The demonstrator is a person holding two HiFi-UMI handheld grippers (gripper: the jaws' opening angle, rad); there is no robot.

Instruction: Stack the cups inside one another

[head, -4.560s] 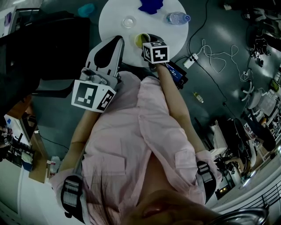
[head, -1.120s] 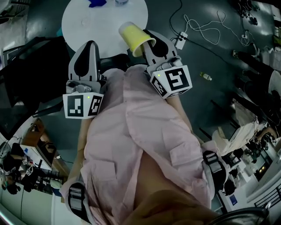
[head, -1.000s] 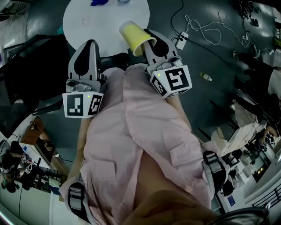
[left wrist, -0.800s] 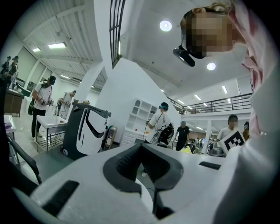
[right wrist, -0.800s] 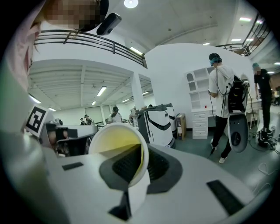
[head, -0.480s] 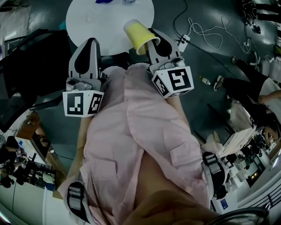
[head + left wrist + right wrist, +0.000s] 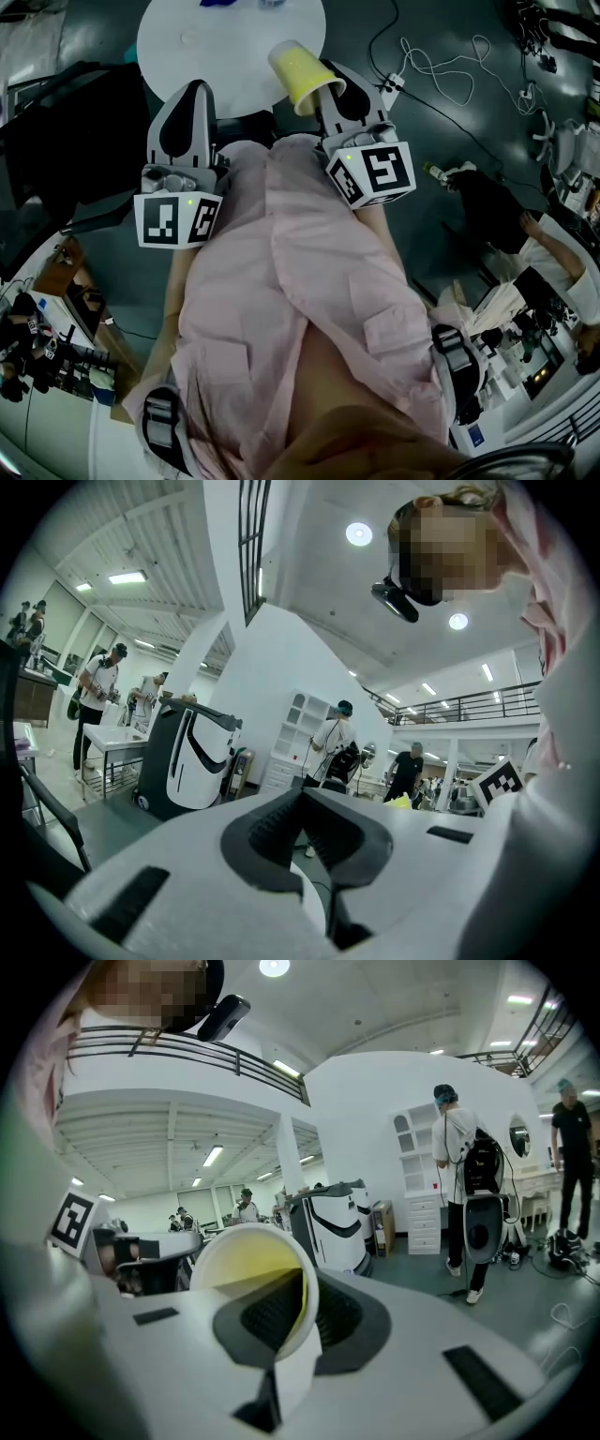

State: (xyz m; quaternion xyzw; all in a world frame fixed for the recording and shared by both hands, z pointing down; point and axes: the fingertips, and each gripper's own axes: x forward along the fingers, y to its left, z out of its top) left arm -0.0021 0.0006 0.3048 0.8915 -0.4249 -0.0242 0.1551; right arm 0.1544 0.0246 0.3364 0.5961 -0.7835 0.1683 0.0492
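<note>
Person in pink shirt point(image 7: 309, 309) stands over a round white table point(image 7: 234, 52), both tools held out in front of the chest. L gripper point(image 7: 192, 89): jaws together, nothing btwn them, by the table's near edge. R gripper point(image 7: 330, 84): jaws nipped tight on the rim wall of the yellow cup point(image 7: 300, 70), one pad inside, one outside. Cup hangs tilted over the table's near edge, mouth toward the person. On the table, well apart from the cup, sits a small clear round thing point(image 7: 190, 38), prob. the next cup. To do the step well: hold the pinch firm but no harder, since the thin wall may buckle. Carry the cup across, turn it upright, and line up centres before lowering.
</note>
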